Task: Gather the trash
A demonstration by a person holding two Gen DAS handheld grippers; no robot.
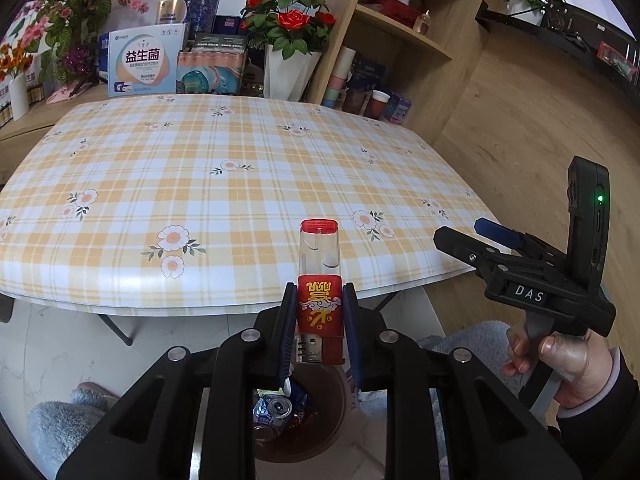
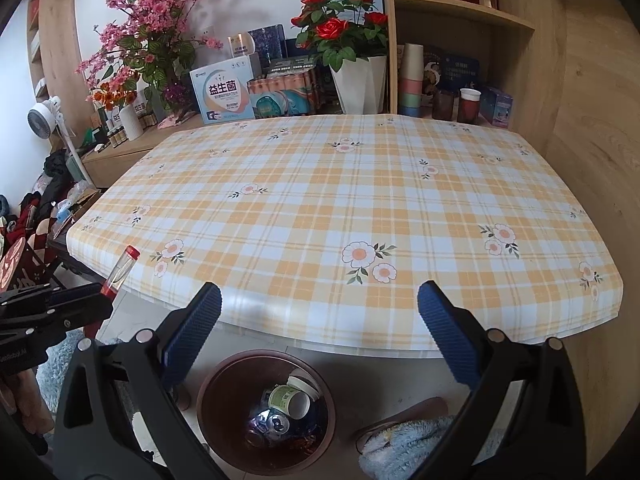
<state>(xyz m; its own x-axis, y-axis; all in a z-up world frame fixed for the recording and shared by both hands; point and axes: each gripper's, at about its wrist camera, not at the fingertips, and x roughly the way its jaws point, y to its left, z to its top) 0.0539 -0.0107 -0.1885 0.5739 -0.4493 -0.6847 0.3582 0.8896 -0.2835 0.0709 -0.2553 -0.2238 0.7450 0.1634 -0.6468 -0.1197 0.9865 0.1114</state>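
Note:
My left gripper [image 1: 319,289] is shut on a red lighter [image 1: 319,248] with a clear body, held upright just off the table's front edge. Below it on the floor stands a brown bin [image 1: 334,404] holding a crushed blue can [image 1: 276,408]. In the right wrist view the bin [image 2: 210,384] also holds a paper cup [image 2: 294,396] beside the can [image 2: 274,422]. My right gripper [image 2: 319,292] stands wide open and empty above the bin. The left gripper [image 2: 96,294] with the lighter [image 2: 120,270] shows at the left edge there. The right gripper [image 1: 460,230] appears at the right, in a person's hand [image 1: 568,368].
The table [image 2: 360,200] has a yellow plaid floral cloth. Behind it stand boxes [image 2: 226,92], red roses in a white vase [image 2: 360,80] and pink flowers [image 2: 152,32]. A wooden shelf [image 2: 464,20] with cups rises at the back right. A fuzzy blue slipper [image 2: 404,444] lies by the bin.

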